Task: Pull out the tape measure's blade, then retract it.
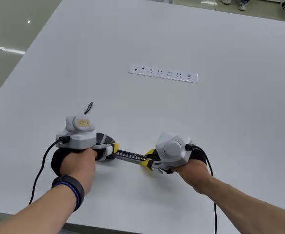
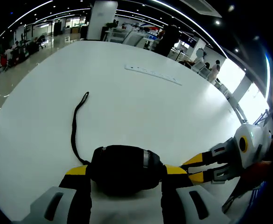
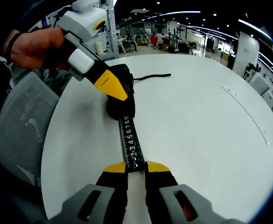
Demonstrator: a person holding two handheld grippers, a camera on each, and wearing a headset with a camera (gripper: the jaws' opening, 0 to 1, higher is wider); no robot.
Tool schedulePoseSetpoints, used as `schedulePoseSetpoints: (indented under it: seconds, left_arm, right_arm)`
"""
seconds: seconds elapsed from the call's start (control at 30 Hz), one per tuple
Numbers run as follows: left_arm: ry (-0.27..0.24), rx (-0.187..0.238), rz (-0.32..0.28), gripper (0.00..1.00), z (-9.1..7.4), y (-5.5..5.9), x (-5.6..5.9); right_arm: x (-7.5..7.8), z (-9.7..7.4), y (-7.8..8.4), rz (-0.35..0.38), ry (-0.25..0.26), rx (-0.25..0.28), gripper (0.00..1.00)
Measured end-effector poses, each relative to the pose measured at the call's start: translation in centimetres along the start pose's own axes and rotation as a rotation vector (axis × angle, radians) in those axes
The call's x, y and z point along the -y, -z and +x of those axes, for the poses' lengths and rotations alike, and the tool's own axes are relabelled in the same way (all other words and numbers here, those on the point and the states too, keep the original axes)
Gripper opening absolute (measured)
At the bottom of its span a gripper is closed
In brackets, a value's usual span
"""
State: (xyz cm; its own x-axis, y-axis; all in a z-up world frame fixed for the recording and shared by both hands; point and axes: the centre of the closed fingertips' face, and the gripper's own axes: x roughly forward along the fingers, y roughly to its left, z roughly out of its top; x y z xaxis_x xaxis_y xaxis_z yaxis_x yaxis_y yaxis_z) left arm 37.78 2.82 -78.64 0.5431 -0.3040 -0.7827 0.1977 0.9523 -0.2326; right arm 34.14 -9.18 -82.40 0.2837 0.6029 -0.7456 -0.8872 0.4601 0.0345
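A broad white tabletop [image 1: 215, 44] carries a black, rounded plastic tape measure case [image 2: 124, 165], which lies near the edge closest to the person. All places below are given from that case.

The person's two bare forearms reach in from the near edge, one on each side of the case. The left hand [image 1: 79, 163] is just beside it. The right hand [image 1: 193, 170] is a little farther off, on the side where the blade comes out.

The left gripper [image 2: 127, 170], grey-white with yellow-tipped black jaws, has its jaws closed against the two flanks of the case and holds it clamped on the table. The right gripper [image 3: 136, 166] is of the same make and faces the case's mouth from a short way off. Its yellow tips are pinched together on the free end of the blade.

A long, flat white power strip [image 1: 164, 73] lies well beyond the case, far across the table, touching nothing.

The narrow black blade with white numerals [image 3: 130, 140] comes out of the case and runs straight and low over the table to the right gripper's tips. A short stretch of it is exposed between the two grippers.

A thin black wrist strap [image 2: 75, 126] leaves the far side of the case and lies loose on the table, ending in a small loop.

A black band [image 1: 71, 185] circles the left wrist, on the near side of the case.
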Motion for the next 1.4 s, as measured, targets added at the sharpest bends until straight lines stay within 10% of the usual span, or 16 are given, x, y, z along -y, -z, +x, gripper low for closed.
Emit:
schedulePoseSetpoints:
  seconds: [1.4]
  left_arm:
    - [-0.053, -0.014, -0.001, 0.62, 1.3, 0.0, -0.5]
  right_arm:
    - [-0.2, 1.4, -1.5, 0.023, -0.007, 0.049, 0.14]
